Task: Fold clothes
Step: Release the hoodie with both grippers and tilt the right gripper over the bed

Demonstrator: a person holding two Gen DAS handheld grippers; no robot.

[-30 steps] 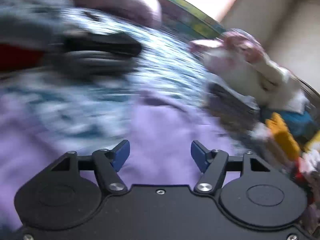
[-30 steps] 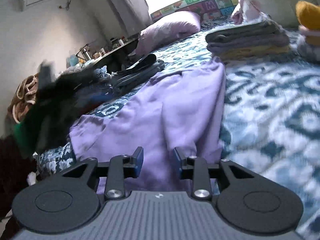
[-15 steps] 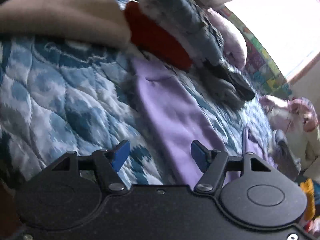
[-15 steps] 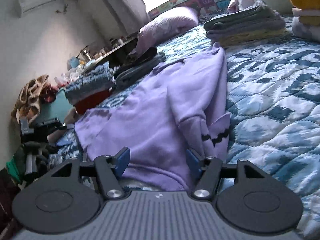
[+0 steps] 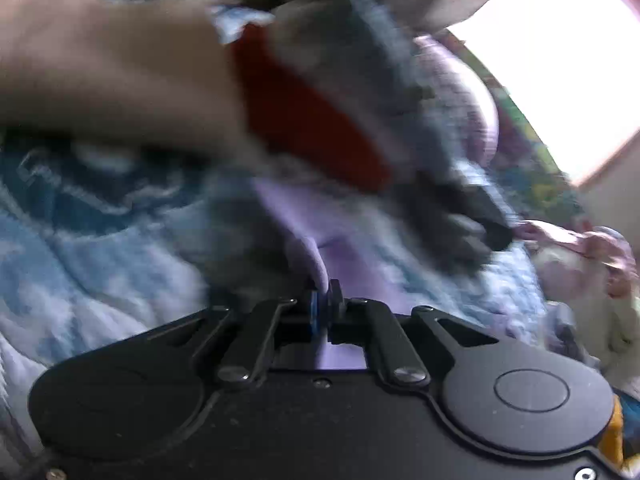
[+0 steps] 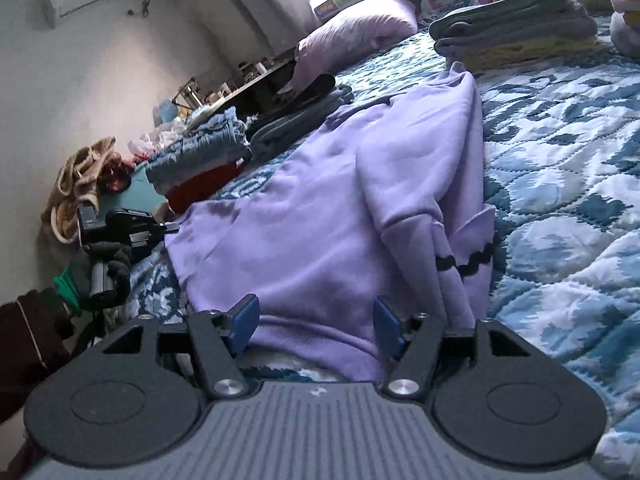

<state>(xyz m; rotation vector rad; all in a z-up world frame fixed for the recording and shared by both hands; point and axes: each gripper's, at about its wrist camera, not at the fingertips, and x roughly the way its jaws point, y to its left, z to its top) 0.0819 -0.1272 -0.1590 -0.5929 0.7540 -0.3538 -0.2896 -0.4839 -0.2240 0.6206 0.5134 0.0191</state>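
A lilac sweatshirt [image 6: 340, 200] lies spread on the blue patterned quilt [image 6: 560, 160], with a black-trimmed cuff folded over its right side. My right gripper [image 6: 316, 324] is open at the near hem, and the hem lies between its blue pads without being pressed. My left gripper [image 5: 323, 304] is shut on a raised corner of the lilac sweatshirt [image 5: 348, 256]. In the right wrist view that left gripper [image 6: 170, 227], held by a black-gloved hand [image 6: 100, 272], meets the garment's left corner.
A folded stack [image 6: 512, 28] sits at the far right of the bed, beside a lilac pillow [image 6: 360, 32]. Blue and red clothes [image 6: 200, 160] and dark grey ones [image 6: 304, 120] are piled along the left edge. A cluttered shelf stands by the wall.
My left gripper swung across to the sweatshirt's left corner and shut on it. The right gripper's jaws widened and settled around the near hem.
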